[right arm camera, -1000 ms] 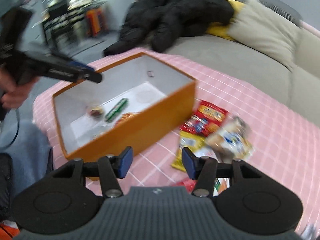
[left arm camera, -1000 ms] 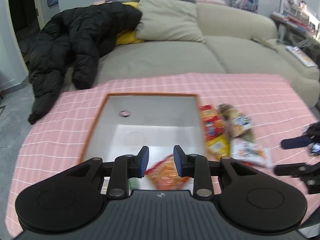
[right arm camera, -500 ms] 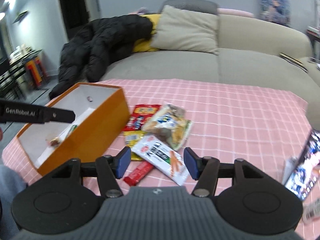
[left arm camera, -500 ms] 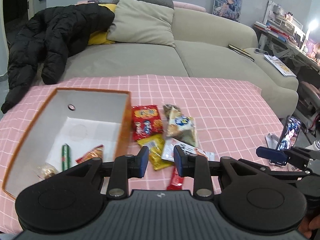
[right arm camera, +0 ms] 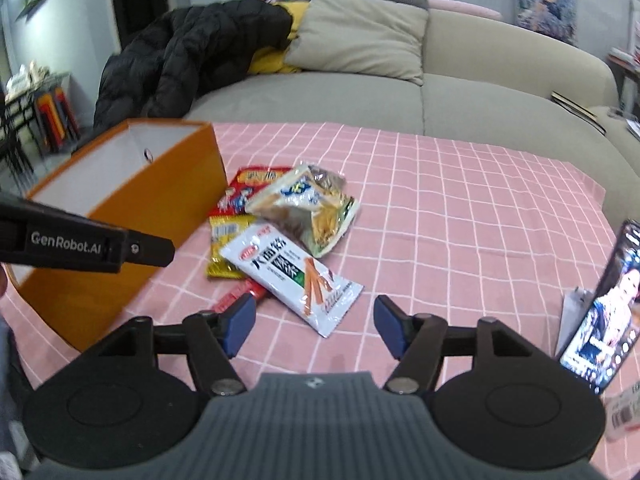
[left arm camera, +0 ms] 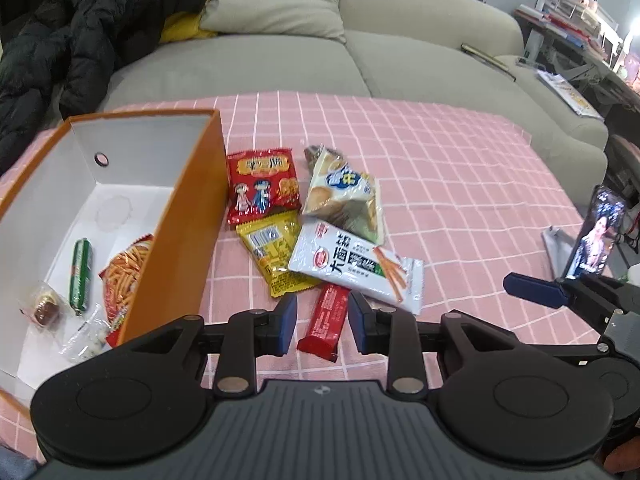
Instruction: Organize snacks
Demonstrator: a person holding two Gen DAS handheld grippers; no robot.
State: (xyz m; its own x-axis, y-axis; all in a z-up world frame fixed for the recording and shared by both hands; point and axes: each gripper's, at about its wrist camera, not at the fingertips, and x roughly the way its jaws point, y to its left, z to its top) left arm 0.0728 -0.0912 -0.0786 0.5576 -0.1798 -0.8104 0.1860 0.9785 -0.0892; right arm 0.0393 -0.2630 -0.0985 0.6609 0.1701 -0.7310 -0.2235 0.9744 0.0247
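Observation:
An orange box (left arm camera: 188, 220) (right arm camera: 160, 200) with a white inside stands at the left and holds a green stick (left arm camera: 81, 272), a noodle snack bag (left arm camera: 124, 276) and small wrapped sweets (left arm camera: 46, 308). Beside it on the pink cloth lie a red bag (left arm camera: 262, 184), a yellow bag (left arm camera: 276, 256), a clear cracker bag (left arm camera: 344, 196) (right arm camera: 308, 208), a white stick-snack bag (left arm camera: 356, 266) (right arm camera: 292, 276) and a red bar (left arm camera: 326, 320). My left gripper (left arm camera: 322, 322) is open, its fingers either side of the red bar. My right gripper (right arm camera: 314, 326) is open and empty, near the white bag.
A phone (right arm camera: 600, 312) stands propped at the table's right edge, also in the left wrist view (left arm camera: 596, 240). A beige sofa (left arm camera: 360, 52) with a black jacket (left arm camera: 80, 32) and a cushion (right arm camera: 360, 36) runs behind the table. Shelves stand at the far sides.
My left gripper has swung right from over the box to the loose snacks and come down around the red bar. My right gripper has moved closer to the white bag.

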